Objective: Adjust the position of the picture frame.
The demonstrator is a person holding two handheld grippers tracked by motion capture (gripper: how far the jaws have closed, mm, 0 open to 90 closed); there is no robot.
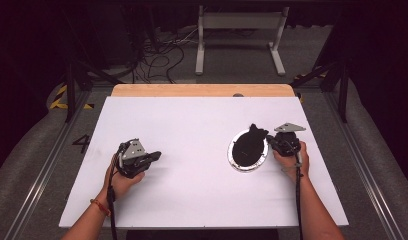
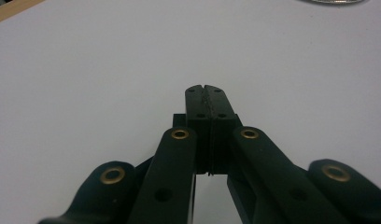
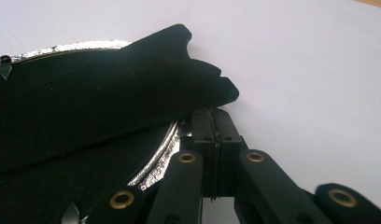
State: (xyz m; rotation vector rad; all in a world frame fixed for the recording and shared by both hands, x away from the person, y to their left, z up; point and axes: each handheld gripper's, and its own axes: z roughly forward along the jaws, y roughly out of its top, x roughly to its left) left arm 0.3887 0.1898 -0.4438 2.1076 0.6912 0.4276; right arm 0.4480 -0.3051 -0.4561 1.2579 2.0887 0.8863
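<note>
High view: left gripper (image 1: 154,156) resting on the white bench (image 1: 192,200), clenched on nothing, well apart from the work. Right gripper (image 1: 270,142) at the near-right rim of a round silver plate (image 1: 232,159), with a black cloth (image 1: 249,145) draped over the plate and a ragged corner of it sticking out beyond the far rim, just ahead of the tips.

Left gripper view: jaws of the left gripper (image 2: 207,88) pressed flat together, empty, pointing across bare bench (image 2: 86,70); plate rim (image 2: 335,1) far ahead and to the right, cut off at the top edge.

Right gripper view: right gripper (image 3: 214,111) clenched, tips tucked just under the lifted edge of the cloth (image 3: 86,107), beside the shiny plate rim (image 3: 163,147) to the left. Looks like a fold of cloth pinched at the very tips, though hard to confirm.

Judged step: drawing the cloth off or across the plate. Best done with a slow, level pull away from the plate, keeping the pinch deep enough not to slip, and the free gripper ready to steady the rim if the plate slides.

Hard to make out: black on black where cloth meets tips, so the bite itself unclear; plate's inside hidden beneath the cloth; whether the plate is a dish or a lid not tellable.
</note>
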